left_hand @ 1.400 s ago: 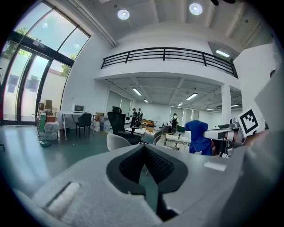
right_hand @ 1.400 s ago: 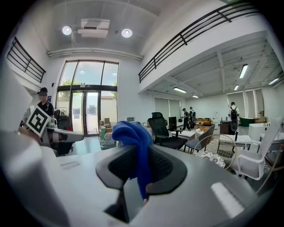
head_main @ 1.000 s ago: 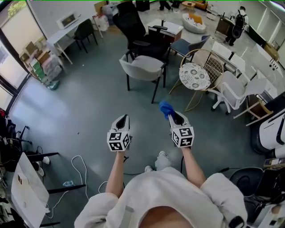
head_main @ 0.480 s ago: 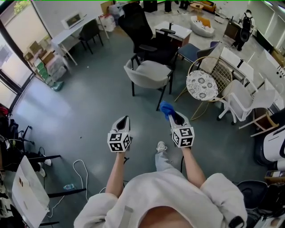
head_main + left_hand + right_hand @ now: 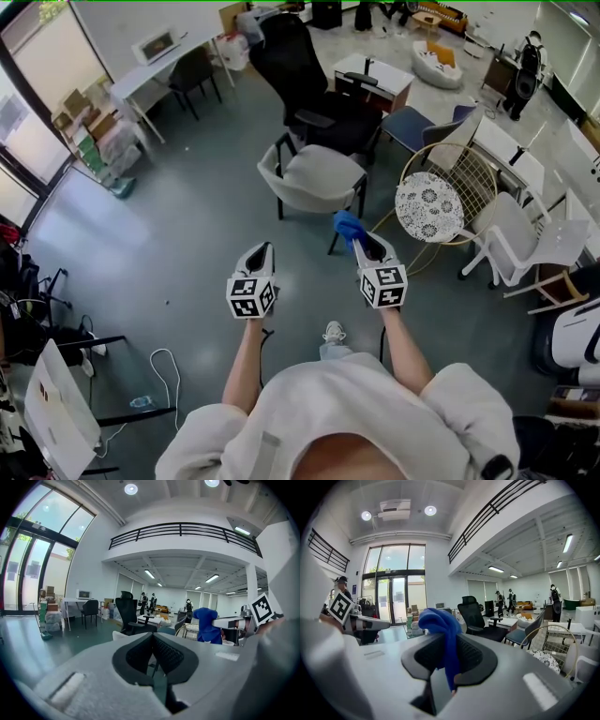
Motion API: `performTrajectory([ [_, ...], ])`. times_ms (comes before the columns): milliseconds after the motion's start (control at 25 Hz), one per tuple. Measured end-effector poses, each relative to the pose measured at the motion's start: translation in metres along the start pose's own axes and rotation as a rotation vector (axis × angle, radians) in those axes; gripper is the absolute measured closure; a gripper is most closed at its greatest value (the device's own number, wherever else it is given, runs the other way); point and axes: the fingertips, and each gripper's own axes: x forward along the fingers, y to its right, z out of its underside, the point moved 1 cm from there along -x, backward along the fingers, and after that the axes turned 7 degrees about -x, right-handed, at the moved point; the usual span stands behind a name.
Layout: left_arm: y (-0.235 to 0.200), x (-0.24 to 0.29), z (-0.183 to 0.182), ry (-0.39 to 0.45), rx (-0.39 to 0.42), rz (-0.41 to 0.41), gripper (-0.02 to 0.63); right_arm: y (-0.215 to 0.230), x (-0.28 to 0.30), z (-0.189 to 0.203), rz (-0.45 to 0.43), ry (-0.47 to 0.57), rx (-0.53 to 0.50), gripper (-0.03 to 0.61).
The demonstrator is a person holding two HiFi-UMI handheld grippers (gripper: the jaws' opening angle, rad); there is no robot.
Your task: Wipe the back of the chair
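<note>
— What have you got in the tongs?

— My right gripper (image 5: 367, 246) is clamped on a blue cloth (image 5: 349, 228). Its own view shows the cloth pinched between the pads and bunched up above them. My left gripper (image 5: 258, 251) has its jaws pressed together with nothing between them. I hold the two side by side, level and apart.

— And the chair?

— The grey chair (image 5: 314, 178) stands on the floor ahead of me, just beyond the cloth in the head view. Neither gripper touches it. A black office chair (image 5: 298, 70) is behind it. To its right is a wire chair (image 5: 469, 169) with a patterned cushion (image 5: 429, 208).

— Any print to read?

— Only the black-and-white square markers on each gripper's cube (image 5: 250, 296). The box (image 5: 155, 44) on the white desk (image 5: 127, 80) may carry a label, but it's too small for me to read.
</note>
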Motion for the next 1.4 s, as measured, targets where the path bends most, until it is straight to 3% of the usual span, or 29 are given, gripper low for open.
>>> performTrajectory([
  [320,0.000,0.073,-0.032,0.033,0.004,-0.021,0.612,0.051,0.063,-0.018,-0.035,0.017,-0.015,0.502],
  [720,-0.021,0.127,-0.052,0.044,0.003,-0.061,0.612,0.076,0.127,-0.033,-0.084,0.033,-0.029,0.502],
  [1400,-0.032,0.140,-0.033,-0.032,0.003,-0.067,0.612,0.085,0.147,-0.015,-0.087,-0.025,-0.006,0.502],
])
